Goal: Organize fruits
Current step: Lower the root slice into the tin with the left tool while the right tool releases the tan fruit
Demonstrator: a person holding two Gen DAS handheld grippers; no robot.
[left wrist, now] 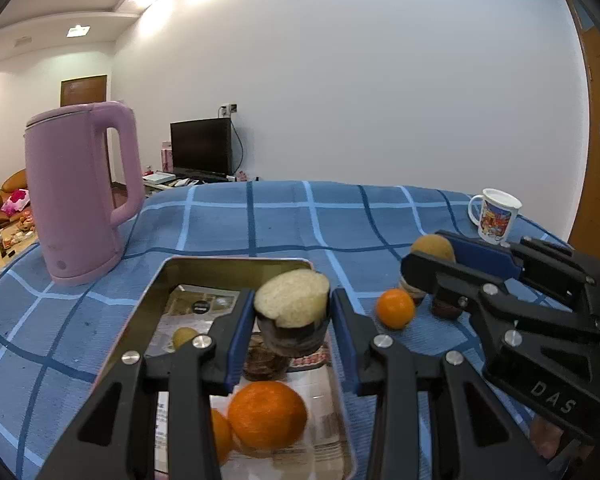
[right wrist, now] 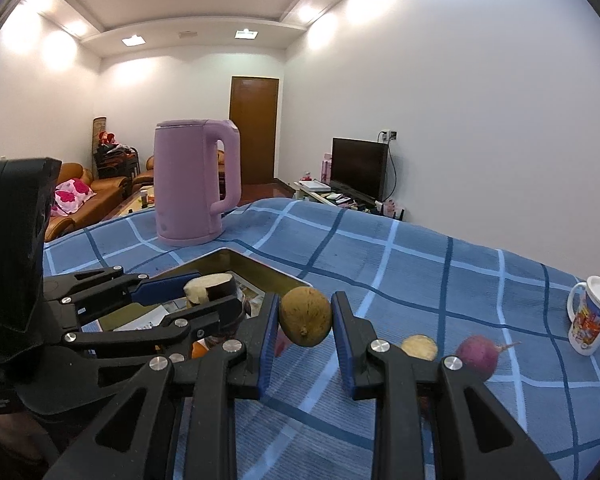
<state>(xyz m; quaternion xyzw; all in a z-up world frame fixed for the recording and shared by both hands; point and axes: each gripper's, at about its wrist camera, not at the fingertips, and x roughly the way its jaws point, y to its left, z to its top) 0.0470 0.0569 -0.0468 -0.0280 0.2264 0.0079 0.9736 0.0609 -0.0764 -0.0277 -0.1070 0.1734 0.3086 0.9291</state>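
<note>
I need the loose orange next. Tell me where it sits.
In the left wrist view, the loose orange lies on the blue checked cloth just right of the metal tray, below the right gripper.

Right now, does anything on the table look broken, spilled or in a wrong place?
Nothing is spilled. One thing stands out: the piece held in the left gripper is a cut chunk, pale flesh showing at its top, dark skin below, not a whole fruit. An orange lies on the blue cloth, outside the metal tray.
</note>
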